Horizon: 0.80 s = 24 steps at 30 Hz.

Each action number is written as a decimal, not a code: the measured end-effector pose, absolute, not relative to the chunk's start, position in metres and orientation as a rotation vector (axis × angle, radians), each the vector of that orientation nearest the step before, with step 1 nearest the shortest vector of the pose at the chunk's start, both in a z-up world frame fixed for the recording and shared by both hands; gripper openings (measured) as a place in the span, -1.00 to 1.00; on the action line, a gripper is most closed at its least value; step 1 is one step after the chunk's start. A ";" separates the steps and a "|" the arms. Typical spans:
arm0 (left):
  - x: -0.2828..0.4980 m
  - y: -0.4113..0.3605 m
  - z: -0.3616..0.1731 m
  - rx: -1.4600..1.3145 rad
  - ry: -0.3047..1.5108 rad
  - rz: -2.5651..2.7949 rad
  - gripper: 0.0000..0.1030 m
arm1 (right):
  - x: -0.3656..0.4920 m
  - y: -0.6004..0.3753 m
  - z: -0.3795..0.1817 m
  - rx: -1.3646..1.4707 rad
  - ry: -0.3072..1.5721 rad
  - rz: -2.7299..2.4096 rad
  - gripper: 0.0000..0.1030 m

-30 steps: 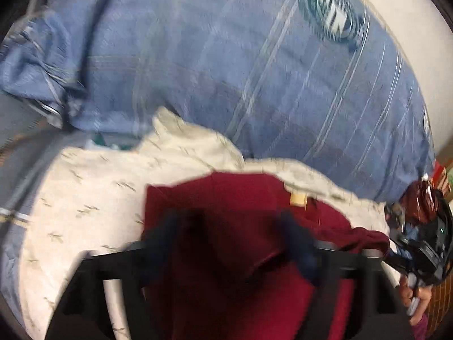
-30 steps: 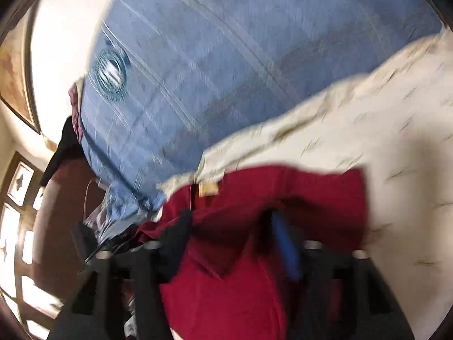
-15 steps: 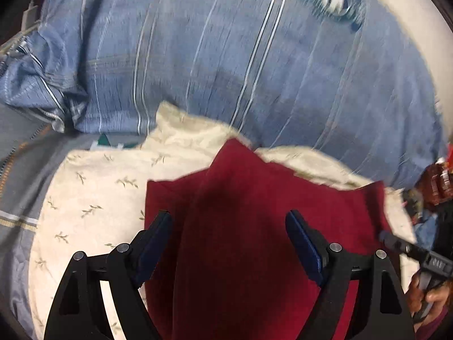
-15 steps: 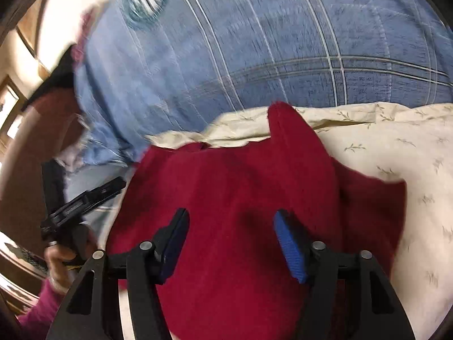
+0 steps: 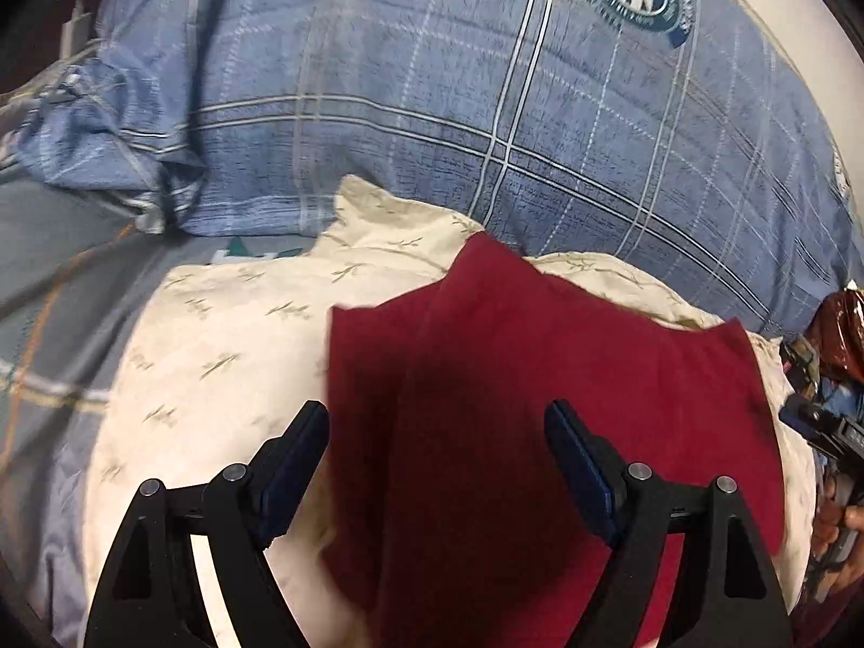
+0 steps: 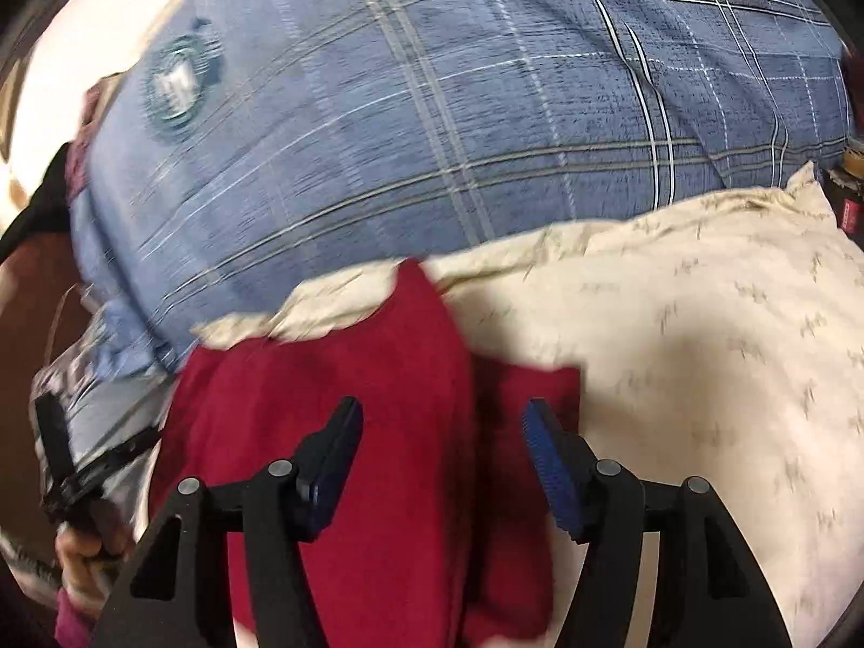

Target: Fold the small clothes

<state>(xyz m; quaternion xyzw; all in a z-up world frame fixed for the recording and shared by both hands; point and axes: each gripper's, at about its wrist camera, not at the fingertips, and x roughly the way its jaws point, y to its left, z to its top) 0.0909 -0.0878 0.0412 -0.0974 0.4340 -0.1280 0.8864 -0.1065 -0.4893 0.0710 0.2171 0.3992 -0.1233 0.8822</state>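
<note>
A dark red garment (image 5: pixel 540 405) lies folded on a cream pillow with a small leaf print (image 5: pixel 227 356). It also shows in the right wrist view (image 6: pixel 351 432), on the same cream pillow (image 6: pixel 702 351). My left gripper (image 5: pixel 437 426) is open and empty, held above the garment's near part. My right gripper (image 6: pixel 440 421) is open and empty, above the garment's right half. Neither gripper touches the cloth. The right gripper's body shows at the right edge of the left wrist view (image 5: pixel 826 432).
A large blue plaid pillow with a round crest (image 5: pixel 486 108) lies behind the cream pillow; it also shows in the right wrist view (image 6: pixel 432 135). Grey striped bedding (image 5: pixel 65 248) is at the left. The other gripper, in a hand, (image 6: pixel 75 475) is at lower left.
A second ago both grippers were down at the red garment; they have since lifted off open. The garment now lies flatter, its label no longer showing.
</note>
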 end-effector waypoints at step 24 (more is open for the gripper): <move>0.013 -0.054 0.013 -0.210 0.870 -0.211 0.59 | -0.099 -0.365 0.065 0.191 0.894 -0.238 -0.05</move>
